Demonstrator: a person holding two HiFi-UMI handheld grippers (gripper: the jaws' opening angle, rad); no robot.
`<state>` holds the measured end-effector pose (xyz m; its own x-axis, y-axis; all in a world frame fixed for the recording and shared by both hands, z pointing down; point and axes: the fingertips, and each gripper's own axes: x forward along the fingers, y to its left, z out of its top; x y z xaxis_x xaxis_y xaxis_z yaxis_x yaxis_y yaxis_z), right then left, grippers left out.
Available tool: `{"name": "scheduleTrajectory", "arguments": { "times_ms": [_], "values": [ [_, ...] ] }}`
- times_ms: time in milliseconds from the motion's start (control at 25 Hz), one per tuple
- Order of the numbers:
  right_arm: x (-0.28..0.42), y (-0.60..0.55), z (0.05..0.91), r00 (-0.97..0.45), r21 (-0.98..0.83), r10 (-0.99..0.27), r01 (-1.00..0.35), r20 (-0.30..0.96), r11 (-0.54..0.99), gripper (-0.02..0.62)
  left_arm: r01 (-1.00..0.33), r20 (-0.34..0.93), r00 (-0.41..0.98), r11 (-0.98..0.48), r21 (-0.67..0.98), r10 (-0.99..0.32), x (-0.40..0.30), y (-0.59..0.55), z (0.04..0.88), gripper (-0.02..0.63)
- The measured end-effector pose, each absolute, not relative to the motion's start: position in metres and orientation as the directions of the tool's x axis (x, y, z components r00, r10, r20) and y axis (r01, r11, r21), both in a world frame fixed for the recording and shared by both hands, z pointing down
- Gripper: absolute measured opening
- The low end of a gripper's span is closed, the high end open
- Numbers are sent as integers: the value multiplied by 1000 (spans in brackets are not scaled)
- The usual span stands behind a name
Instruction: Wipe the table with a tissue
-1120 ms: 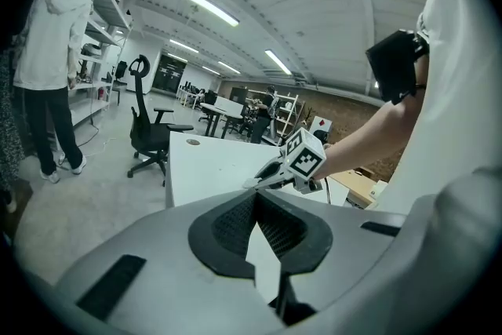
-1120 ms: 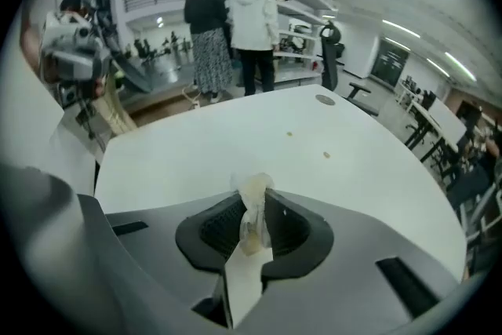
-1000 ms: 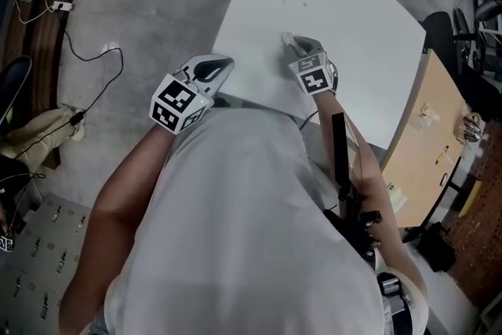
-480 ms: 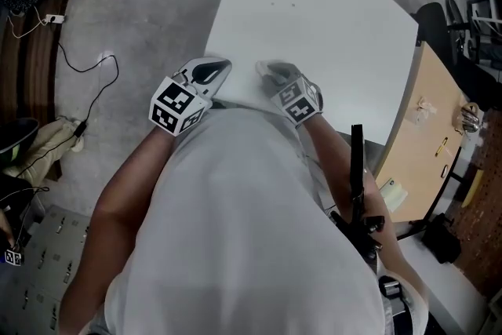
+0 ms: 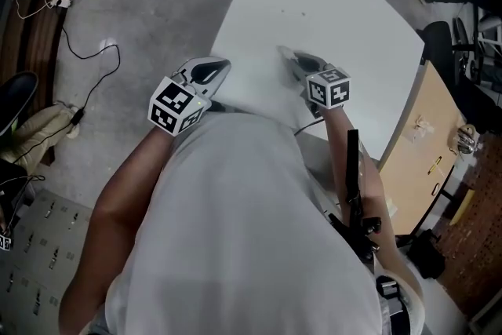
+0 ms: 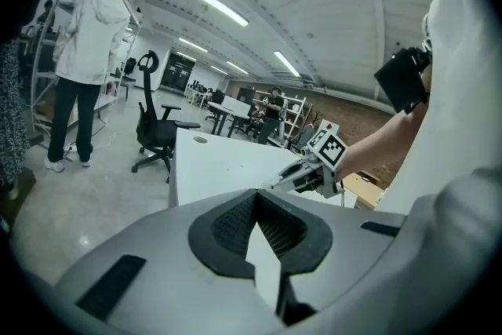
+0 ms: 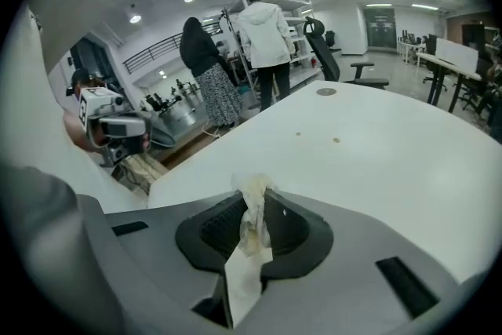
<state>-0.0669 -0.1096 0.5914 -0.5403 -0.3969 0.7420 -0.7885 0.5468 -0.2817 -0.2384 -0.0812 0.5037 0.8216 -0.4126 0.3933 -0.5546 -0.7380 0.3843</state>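
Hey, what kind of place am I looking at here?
Probably an open-plan office or lab workspace: a large white table, a wheeled office chair standing nearby, and long strip lights overhead.

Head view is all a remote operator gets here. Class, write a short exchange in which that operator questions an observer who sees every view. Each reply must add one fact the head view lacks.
Operator: Are the right tongs holding anything? From above I can't tell.
Observer: Yes. The right gripper view shows them shut on a crumpled, yellow-stained tissue.
Operator: And the left tongs?
Observer: The left gripper view shows their tips together with nothing between them.
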Motion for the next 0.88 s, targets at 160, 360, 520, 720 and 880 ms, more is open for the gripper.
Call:
{"name": "scheduleTrajectory", "arguments": {
  "times_ms": [160,360,520,720,880],
  "values": [
    [-28,-158,592,-445,-192,-464,-847,766,496,64,-575,405,809,-720,389,-427,-238,-84,504,8],
    [1,-219,588,-347,-42,-529,-862,774,505,64,-603,422,789,-698,387,-447,-237,-89,501,8],
    [6,-250,598,-296,55,-517,-827,803,559,64,-620,442,774,-683,386,-453,-236,-90,503,8],
    [8,-265,608,-239,160,-524,-780,817,605,64,-634,457,763,-668,390,-457,-234,-88,506,7],
    [-4,-254,610,-224,241,-524,-696,822,676,64,-633,456,764,-666,394,-456,-235,-88,507,8]
  ]
}}
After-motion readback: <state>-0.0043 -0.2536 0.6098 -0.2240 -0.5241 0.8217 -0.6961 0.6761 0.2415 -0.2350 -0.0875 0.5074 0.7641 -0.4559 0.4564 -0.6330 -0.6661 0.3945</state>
